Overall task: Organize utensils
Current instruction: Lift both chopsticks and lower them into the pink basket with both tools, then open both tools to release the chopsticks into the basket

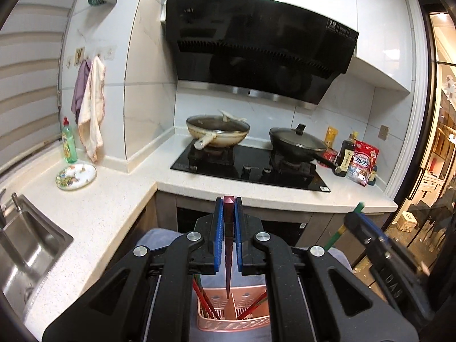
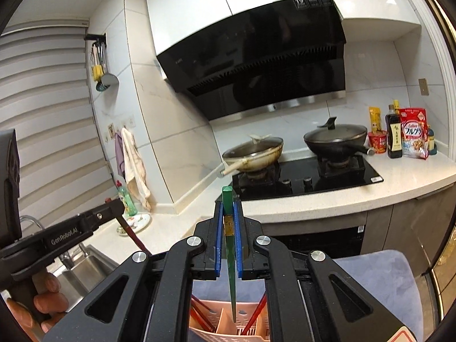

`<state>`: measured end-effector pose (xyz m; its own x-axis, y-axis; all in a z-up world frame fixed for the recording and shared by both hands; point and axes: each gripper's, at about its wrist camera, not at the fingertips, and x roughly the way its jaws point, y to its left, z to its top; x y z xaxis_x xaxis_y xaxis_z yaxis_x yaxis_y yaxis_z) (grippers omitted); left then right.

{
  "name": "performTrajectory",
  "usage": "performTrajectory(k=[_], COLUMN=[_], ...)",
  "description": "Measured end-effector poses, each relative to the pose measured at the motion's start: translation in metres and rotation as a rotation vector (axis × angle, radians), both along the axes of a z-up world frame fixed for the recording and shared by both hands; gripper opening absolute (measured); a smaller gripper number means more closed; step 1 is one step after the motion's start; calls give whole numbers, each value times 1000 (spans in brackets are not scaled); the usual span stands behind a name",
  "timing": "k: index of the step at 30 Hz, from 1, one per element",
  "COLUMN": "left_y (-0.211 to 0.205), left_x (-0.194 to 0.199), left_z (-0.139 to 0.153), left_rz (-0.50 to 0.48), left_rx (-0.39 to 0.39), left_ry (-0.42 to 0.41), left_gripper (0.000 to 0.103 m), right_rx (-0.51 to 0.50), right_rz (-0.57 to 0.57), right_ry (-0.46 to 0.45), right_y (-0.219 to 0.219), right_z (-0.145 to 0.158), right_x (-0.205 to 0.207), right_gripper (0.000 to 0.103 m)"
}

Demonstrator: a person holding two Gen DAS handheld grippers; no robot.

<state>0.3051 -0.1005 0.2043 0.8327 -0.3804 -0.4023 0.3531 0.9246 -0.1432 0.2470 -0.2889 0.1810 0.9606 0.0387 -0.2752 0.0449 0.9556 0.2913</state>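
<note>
The left claw (image 1: 228, 208) is clenching a dark red chopstick (image 1: 228, 245) between its blue pads, the stick standing nearly upright with its thick end poking above the fingertips and its thin tip hanging down over the pink utensil basket (image 1: 233, 317). The right claw (image 2: 228, 211) is gripping a green chopstick (image 2: 230, 245) the same way, its narrow tip pointing into the basket (image 2: 228, 325) below. Several red chopsticks (image 1: 205, 302) are leaning inside the basket's left compartment, and more are slanting in the right one. The basket is sitting on a grey-blue cushioned seat (image 2: 379, 279), well apart from the white desk (image 1: 94, 228). In the right wrist view a person's hand (image 2: 42, 307) is holding the left claw's handle. On the desk a sink (image 1: 25, 245) is lying at the left edge and a patterned plate (image 1: 76, 176) is resting near the back corner.
</note>
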Motion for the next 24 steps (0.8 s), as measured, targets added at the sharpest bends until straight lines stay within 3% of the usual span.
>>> performTrajectory(k=[8,15,19,21,24], left_y=[-1,0,1,1,4], left_x=[13,17,15,11,6], left_z=[-45,-65,-71,-71,-69], left_rz=[-2,4,6,16,31], left_rx=[4,5,11,25,27], left_ry=[93,139,147,137,137], left_gripper=[7,7,8,13,31], right_rx=[32,21,24,14,10], right_rz=[15,2,-9,-11,-13], right_ry=[106,167,176,172,155], right_y=[3,3,-1,0,0], right_z=[-57,-79,-82,-80,-72], right_x=[17,22,20,16,7], right_gripper=[7,8,14,14,14])
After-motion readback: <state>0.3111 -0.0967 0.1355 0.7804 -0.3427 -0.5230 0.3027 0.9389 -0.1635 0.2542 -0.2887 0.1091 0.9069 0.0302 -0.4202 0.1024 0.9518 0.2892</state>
